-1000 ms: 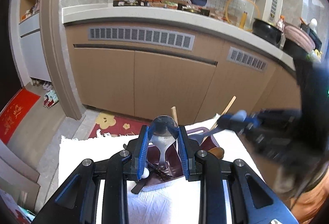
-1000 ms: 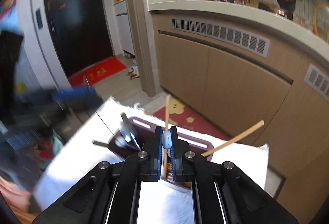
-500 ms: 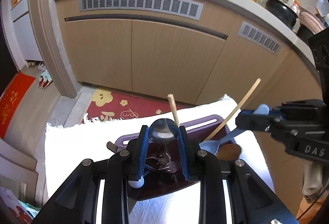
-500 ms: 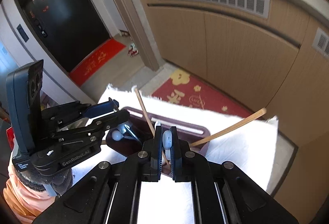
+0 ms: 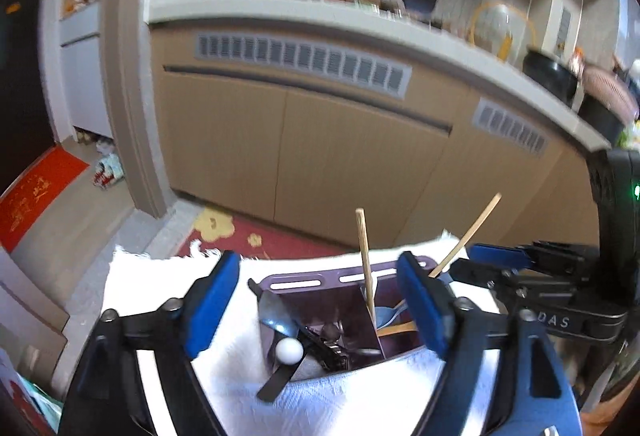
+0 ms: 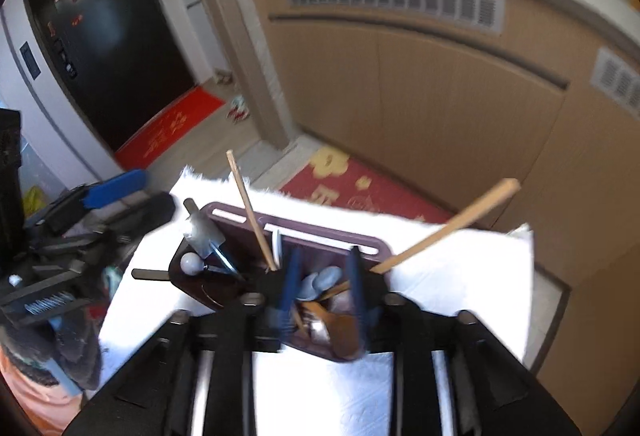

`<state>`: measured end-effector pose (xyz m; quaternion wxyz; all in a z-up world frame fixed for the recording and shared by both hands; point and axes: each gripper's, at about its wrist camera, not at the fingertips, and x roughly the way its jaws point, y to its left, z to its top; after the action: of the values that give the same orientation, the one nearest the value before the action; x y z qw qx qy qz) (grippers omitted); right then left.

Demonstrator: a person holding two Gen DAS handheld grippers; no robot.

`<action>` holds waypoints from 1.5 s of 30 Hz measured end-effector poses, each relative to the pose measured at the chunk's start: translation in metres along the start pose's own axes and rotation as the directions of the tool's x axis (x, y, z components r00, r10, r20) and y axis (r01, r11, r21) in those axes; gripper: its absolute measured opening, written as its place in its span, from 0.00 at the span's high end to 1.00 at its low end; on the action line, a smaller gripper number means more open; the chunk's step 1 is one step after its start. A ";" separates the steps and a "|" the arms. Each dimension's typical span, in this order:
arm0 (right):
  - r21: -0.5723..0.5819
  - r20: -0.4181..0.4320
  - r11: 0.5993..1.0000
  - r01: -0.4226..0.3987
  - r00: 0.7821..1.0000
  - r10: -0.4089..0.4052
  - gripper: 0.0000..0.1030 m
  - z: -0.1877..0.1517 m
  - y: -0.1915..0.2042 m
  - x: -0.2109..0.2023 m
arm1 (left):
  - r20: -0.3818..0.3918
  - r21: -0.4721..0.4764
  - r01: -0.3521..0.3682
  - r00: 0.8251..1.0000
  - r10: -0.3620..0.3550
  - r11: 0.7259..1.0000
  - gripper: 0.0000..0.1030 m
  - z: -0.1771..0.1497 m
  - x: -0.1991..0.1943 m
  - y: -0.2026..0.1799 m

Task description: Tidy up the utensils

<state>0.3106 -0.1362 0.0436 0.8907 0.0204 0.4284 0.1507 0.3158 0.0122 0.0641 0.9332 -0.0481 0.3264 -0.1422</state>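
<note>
A purple utensil holder (image 5: pixel 304 282) stands on a white cloth (image 5: pixel 168 276). Its left compartment holds a metal ladle (image 5: pixel 276 316) with a white ball end (image 5: pixel 289 350) and dark utensils. Its right compartment holds a blue spoon (image 5: pixel 386 314), wooden spoons and two wooden chopsticks (image 5: pixel 366 264). My left gripper (image 5: pixel 320 300) is open and empty, its jaws wide apart on either side of the holder. My right gripper (image 6: pixel 322 284) is open over the right compartment, above the blue spoon (image 6: pixel 316 282). The holder also shows in the right wrist view (image 6: pixel 240 214).
Wooden kitchen cabinets (image 5: pixel 320 164) under a pale counter (image 5: pixel 360 24) stand behind the table. A red floor mat (image 6: pixel 360 188) lies below them. The right gripper's body (image 5: pixel 560 300) is at the right of the left wrist view; the left gripper's body (image 6: pixel 80 204) is at the left of the right.
My left gripper has opened and let go of the ladle, which now rests in the left compartment. My right gripper has opened and the blue spoon lies in the right compartment.
</note>
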 end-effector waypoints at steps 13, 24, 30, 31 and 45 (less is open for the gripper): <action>0.043 0.317 0.987 0.154 0.935 -0.160 0.10 -0.127 0.043 -0.102 | 0.186 -0.022 -0.122 0.975 0.124 0.992 0.00 -0.121 -0.113 -0.021; 0.106 0.370 0.964 0.242 0.891 -0.264 0.04 -0.241 0.081 -0.141 | 0.291 0.041 -0.265 0.926 0.243 0.963 0.00 -0.197 -0.165 -0.059; 0.102 0.391 0.942 0.320 0.858 -0.334 0.03 -0.265 0.092 -0.163 | 0.194 0.022 -0.305 0.936 0.295 0.952 0.00 -0.207 -0.162 -0.062; 0.109 0.387 0.943 0.313 0.861 -0.330 0.03 -0.267 0.090 -0.164 | 0.181 0.022 -0.305 0.938 0.297 0.952 0.00 -0.208 -0.161 -0.062; 0.116 0.341 0.949 0.292 0.886 -0.315 0.03 -0.268 0.081 -0.157 | 0.140 0.040 -0.287 0.950 0.278 0.957 0.00 -0.216 -0.155 -0.068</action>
<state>-0.0083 -0.1283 0.0062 0.9648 0.0075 0.2626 -0.0099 0.0497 -0.0061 0.0003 0.9647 0.0178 0.2625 -0.0134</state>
